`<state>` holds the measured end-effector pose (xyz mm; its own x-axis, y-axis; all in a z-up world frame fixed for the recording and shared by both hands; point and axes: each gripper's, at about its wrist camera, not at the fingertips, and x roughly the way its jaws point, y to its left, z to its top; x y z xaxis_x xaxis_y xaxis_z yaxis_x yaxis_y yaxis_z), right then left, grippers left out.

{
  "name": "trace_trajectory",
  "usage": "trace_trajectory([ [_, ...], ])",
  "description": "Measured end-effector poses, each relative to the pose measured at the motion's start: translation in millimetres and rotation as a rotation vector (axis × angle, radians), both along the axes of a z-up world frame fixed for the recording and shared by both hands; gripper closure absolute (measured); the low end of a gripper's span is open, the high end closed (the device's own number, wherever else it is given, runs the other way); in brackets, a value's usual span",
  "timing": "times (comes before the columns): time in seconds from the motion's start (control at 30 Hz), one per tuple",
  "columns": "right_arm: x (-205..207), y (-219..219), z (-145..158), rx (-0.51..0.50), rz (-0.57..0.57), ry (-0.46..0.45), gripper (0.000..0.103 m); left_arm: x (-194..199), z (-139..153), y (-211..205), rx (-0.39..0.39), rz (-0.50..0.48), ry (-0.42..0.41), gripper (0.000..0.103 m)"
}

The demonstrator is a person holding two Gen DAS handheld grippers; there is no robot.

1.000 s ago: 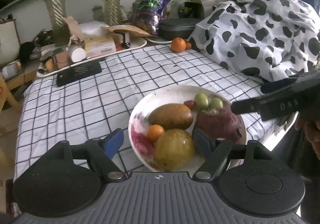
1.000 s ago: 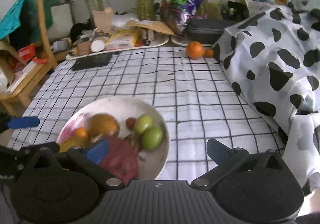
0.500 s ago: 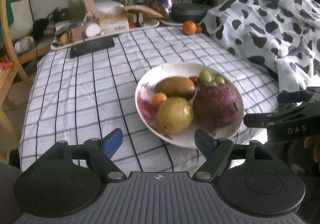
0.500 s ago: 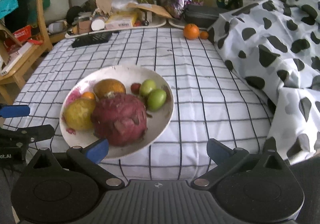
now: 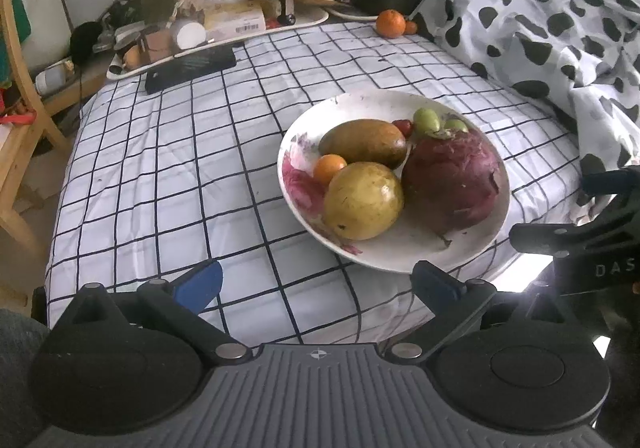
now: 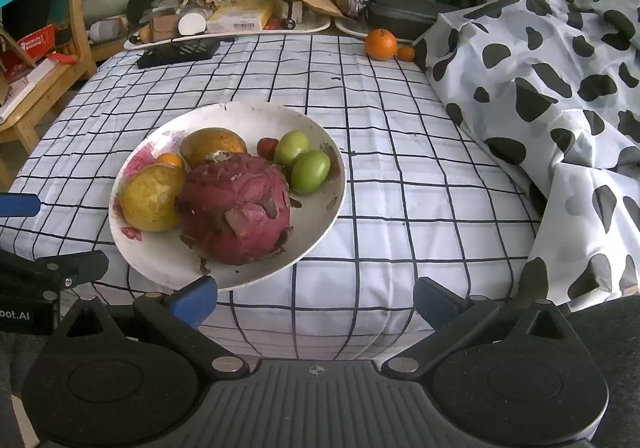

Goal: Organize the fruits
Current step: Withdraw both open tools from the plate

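Bed: the checked sheet (image 5: 168, 152) is soft, so the plate can tip if a gripper pushes down on it.
Plate: the white plate (image 6: 256, 116) sits near the front edge of the bed, between the two grippers, with the fruits on it.
Dragon fruit: the big red dragon fruit (image 6: 236, 208) lies in the front of the plate, touching the yellow fruit (image 6: 150, 198). It is nearly round, and its stem end points to the back of the plate.
Brown fruit: the brown fruit (image 5: 364, 144) is egg-shaped. In the left wrist view its long side runs left to right.
Green fruits: two small green fruits (image 6: 304, 164) sit together at the back right of the plate.
Loose oranges: one orange (image 6: 380, 44) and a tiny one (image 6: 406, 53) lie far back by the spotted blanket (image 6: 540, 80), well apart from the plate.
Left gripper: the left gripper (image 5: 316, 284) is opening its fingers, with nothing between them.
Right gripper: the right gripper (image 6: 316, 294) has its fingers wide apart and empty.
How to do it well: probably go for the loose oranges next, come down slowly, and squeeze gently so they do not roll.
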<state>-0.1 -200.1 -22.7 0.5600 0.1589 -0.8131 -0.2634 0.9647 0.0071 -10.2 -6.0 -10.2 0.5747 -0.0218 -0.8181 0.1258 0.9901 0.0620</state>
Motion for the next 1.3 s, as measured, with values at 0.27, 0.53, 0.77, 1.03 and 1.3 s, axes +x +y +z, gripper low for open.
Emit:
trace_trajectory([
  [0.27, 1.1, 2.3, -3.3, -0.014, 0.01, 0.009, 0.0, 1.1, -1.5, -0.9, 0.02, 0.005, 0.005, 0.0],
  [0.53, 1.4, 1.9, -3.8, -0.013, 0.009, 0.012, 0.0, 1.6, -1.7, -0.7, 0.021, 0.003, 0.005, 0.0],
  [0.77, 1.4, 3.1, -4.4, -0.018, 0.012, 0.012, 0.0, 0.7, -1.7, -1.2, 0.027, -0.002, 0.0, 0.0],
  [1.03, 1.1, 3.9, -4.4, -0.022, 0.016, 0.011, 0.0, 0.2, -1.3, -2.1, 0.029, -0.005, -0.002, 0.0],
  [1.3, 0.9, 4.2, -4.4, -0.023, 0.017, 0.01, 0.0, -0.3, 0.6, -3.5, 0.034, -0.013, -0.01, 0.0],
])
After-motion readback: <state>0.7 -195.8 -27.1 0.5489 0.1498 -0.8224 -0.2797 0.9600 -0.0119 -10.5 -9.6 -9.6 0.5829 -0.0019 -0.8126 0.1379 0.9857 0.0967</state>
